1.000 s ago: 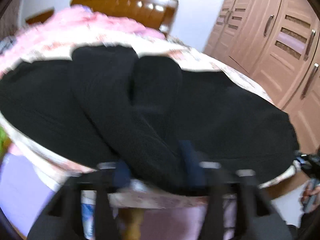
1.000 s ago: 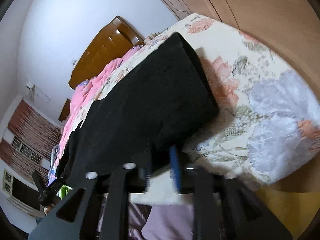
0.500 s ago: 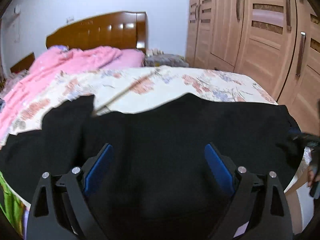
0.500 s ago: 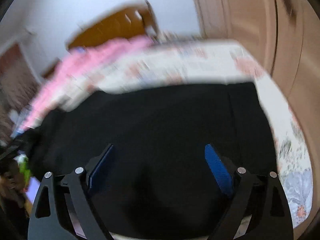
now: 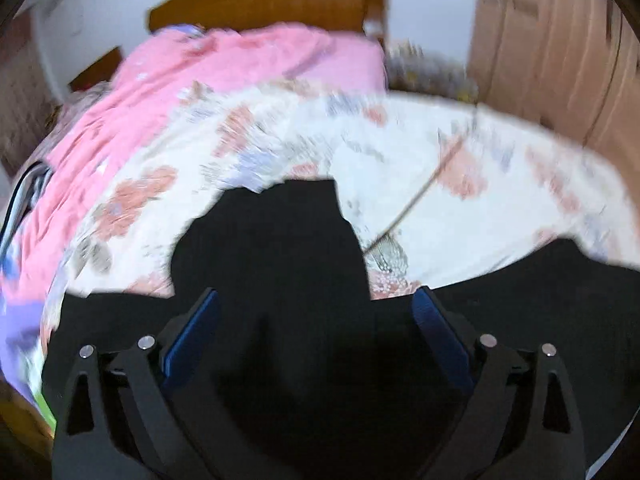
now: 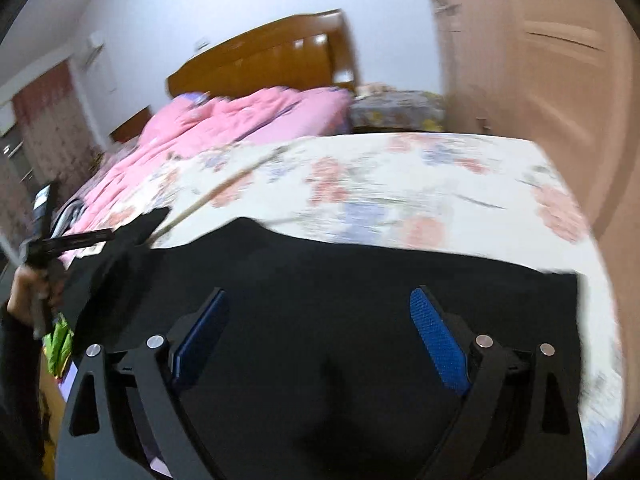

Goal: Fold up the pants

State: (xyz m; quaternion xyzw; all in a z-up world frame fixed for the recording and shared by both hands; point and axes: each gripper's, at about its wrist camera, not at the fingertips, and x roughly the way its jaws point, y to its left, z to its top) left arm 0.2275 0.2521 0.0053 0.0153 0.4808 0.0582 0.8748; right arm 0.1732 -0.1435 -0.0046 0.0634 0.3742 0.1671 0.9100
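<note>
We are seeing both views with blur, so fine detail is hard to make out. In the left wrist view the near part of the black pants (image 5: pixel 280 280) is going under the left hand-held gripper (image 5: pixel 316 320) and out of the frame at the bottom, so we cannot tell where its near edge is lying. In the right wrist view the same is happening under the right hand-held gripper (image 6: pixel 320 320), and at the far left a hand (image 6: pixel 24 296) with a dark tool is partly cut off by the frame.

The pants are lying flat on the bed (image 6: pixel 400 176), on the flowered sheet, near the foot end. The cloth is showing as one dark mass with almost no visible folds. In the left wrist view one rounded piece is sticking out toward the pillows, while the rest is spreading wide to both sides. In the right wrist view the far edge is running almost straight, with a corner at the right side.

Both hand-held grippers are standing wide, with the blue pads (image 6: pixel 438 340) well apart and nothing between them, hovering over the cloth.

Beyond the pants the sheet is lying bare up to the pink blanket (image 5: pixel 240 76) and the wooden headboard (image 6: pixel 264 56). The wardrobe (image 6: pixel 560 80) is standing close along the right side of the bed.
</note>
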